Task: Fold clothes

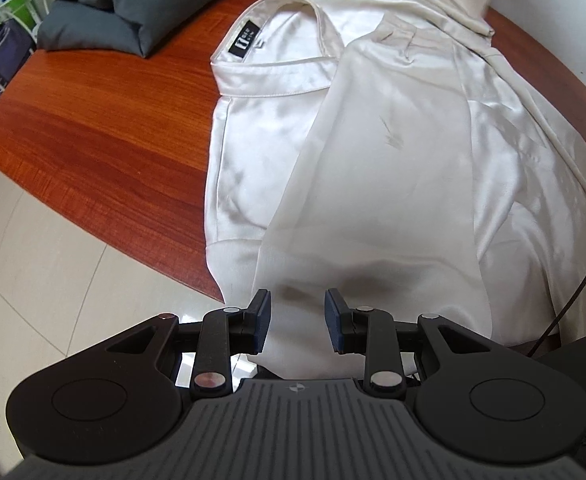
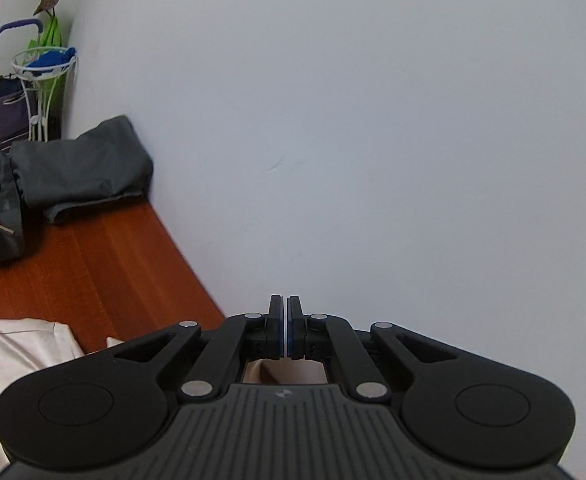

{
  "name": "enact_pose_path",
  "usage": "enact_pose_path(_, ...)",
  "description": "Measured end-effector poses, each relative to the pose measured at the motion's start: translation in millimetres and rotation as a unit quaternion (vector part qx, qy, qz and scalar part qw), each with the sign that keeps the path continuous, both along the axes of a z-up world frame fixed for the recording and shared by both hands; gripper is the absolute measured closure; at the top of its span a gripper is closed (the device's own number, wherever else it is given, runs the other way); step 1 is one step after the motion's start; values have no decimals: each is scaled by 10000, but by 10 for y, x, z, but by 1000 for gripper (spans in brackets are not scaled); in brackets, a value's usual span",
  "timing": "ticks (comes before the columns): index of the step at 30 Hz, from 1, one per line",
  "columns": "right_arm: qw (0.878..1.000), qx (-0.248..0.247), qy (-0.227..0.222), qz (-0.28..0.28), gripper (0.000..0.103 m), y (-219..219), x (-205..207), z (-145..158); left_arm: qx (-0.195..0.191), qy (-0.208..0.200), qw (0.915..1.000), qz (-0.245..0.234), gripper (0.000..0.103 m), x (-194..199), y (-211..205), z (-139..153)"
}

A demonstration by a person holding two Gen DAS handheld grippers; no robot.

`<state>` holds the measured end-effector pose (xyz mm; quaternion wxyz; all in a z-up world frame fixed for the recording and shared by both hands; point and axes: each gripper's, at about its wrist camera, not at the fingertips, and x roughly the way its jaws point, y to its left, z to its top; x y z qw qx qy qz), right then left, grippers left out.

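Red-brown wooden desk [image 1: 105, 120] carries your cream satin shirt [image 1: 393, 168], spread collar-away with one side folded over for the next fold; the hem drapes off the near edge. Folded dark grey garment [image 1: 133, 0] is parked aside, likely done. Your left gripper [image 1: 297, 322] hovers over the hem, jaws apart, gripping nothing. Your right gripper [image 2: 285, 328] is clenched empty, pointing at the wall.

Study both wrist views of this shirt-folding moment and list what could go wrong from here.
1. The cream satin shirt overhangs the near edge of the wooden table; slippery fabric may slide to the floor.
2. The left tongs straddle the hem with a gap showing beside each pad, so a lift may slip.
3. The right tongs are shut, seemingly on a thin layer of cloth; a pull could undo the fold.
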<state>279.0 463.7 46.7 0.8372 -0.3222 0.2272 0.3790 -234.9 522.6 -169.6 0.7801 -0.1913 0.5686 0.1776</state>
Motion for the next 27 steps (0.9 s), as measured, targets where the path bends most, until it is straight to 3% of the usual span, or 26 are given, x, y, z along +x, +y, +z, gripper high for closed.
enact_pose_path(8, 9963, -492, 706, -51, 99, 194, 300, -728, 35, 99, 9998, 169, 69, -2, -30, 7)
enact_pose_path(12, 9935, -532, 1000, -112, 88, 151, 294, -859, 45, 109, 9998, 137, 68, 26, -40, 5)
enact_pose_path(19, 9896, -368, 1374, -216, 80, -95, 220, -860, 81, 92, 9999, -73, 67, 109, -59, 5)
enact_pose_path(27, 9888, -224, 1465, -155, 72, -424, -93, -735, 106, 29, 9992, -391, 67, 157, -46, 14)
